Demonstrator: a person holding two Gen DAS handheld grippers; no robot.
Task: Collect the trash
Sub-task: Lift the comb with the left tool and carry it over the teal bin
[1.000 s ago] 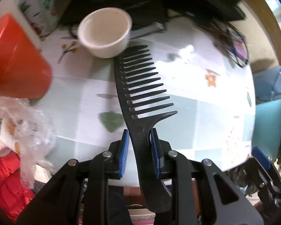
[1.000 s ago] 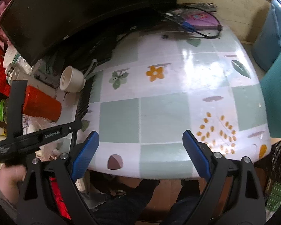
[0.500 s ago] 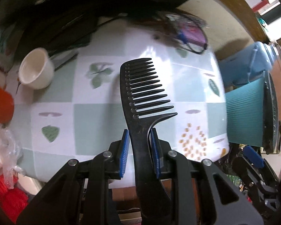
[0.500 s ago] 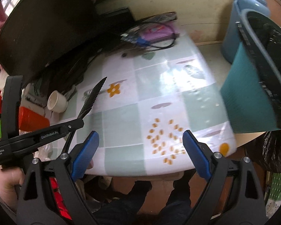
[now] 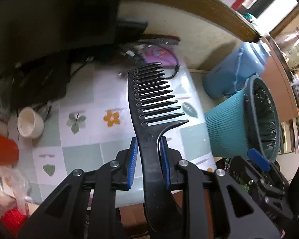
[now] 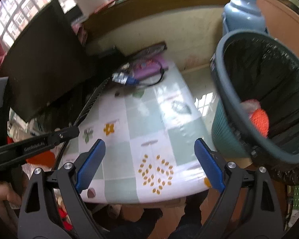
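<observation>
Now left gripper (image 5: 148, 160) clamps black comb (image 5: 149, 103) above table (image 5: 85, 151)

1. Daylight enters through the barred window (image 6: 20, 14) at upper left; its glare lies on the glossy tablecloth (image 6: 165, 99).
2. Both views show motion blur; the trash bin (image 6: 255, 103) rim smears.
3. Fisheye bending curves the edges; the corners go black.

A black comb (image 5: 147, 107) is seen over a tablecloth (image 5: 85, 151) checked in pale green and white, printed with orange flowers and green leaves. The bin (image 6: 225, 137) is teal, lined in black; something orange (image 6: 259, 121) lies inside.
</observation>
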